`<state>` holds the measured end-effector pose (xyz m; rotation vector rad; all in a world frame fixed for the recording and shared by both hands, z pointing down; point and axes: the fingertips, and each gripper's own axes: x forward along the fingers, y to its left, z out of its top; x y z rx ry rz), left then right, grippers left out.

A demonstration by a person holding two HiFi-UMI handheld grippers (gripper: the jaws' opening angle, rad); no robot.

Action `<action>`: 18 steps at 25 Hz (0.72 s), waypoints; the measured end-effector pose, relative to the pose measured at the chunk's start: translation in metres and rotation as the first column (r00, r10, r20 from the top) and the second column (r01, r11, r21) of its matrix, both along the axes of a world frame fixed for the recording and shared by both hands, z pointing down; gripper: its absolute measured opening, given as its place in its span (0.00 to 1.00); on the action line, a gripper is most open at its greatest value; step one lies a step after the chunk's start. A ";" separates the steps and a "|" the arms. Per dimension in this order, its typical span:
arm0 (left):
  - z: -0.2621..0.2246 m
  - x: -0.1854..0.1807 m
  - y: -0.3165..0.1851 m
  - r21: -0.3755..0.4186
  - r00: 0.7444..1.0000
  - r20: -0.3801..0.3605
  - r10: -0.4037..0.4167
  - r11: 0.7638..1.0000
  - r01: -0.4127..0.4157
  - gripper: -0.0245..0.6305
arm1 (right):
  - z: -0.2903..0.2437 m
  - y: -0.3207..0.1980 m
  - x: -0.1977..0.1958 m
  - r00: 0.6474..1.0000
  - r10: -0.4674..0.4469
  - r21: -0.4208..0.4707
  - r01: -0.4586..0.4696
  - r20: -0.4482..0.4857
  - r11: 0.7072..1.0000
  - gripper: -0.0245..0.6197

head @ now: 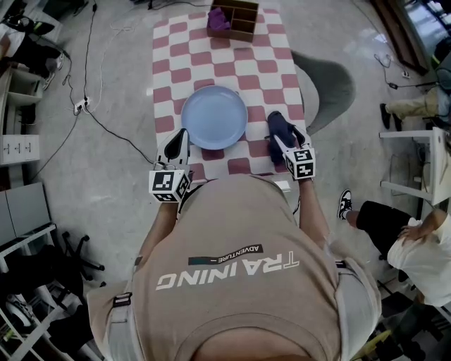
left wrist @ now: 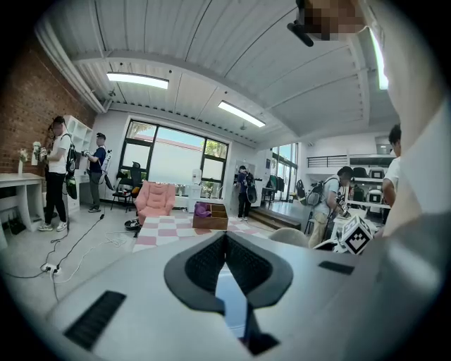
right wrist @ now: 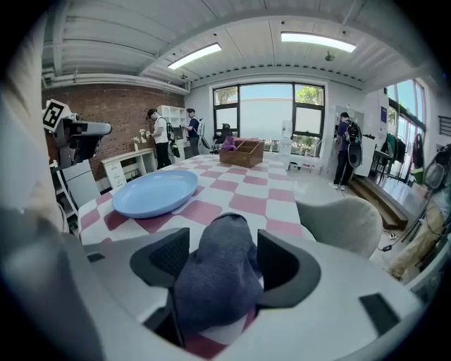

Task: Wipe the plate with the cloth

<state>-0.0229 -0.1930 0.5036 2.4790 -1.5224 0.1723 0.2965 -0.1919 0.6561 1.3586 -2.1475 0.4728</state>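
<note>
The light-blue plate (head: pixel 213 116) sits in the middle of the pink-and-white checked desk (head: pixel 275 70). The dark blue cloth (head: pixel 276 125) lies bunched on the desk just right of the plate, near the person's edge. The right tool (head: pixel 280 135) is down over the cloth with its jaws wide and the cloth between them. The left tool (head: pixel 182 138) has its jaws together on nothing, its tip just beside the plate's near-left rim. A wooden box (head: pixel 243 17) stands at the far end.
</note>
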 end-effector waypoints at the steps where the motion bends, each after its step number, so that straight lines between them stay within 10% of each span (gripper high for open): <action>1: 0.000 -0.001 0.000 0.000 1.000 0.000 -0.002 1.000 0.002 0.06 | 0.001 0.001 0.001 1.000 0.005 -0.006 -0.005 -0.001 1.000 0.52; 18: 0.001 -0.013 0.009 -0.002 1.000 0.002 -0.008 1.000 0.008 0.06 | 0.051 0.007 0.003 0.996 0.056 -0.173 -0.067 -0.067 0.983 0.45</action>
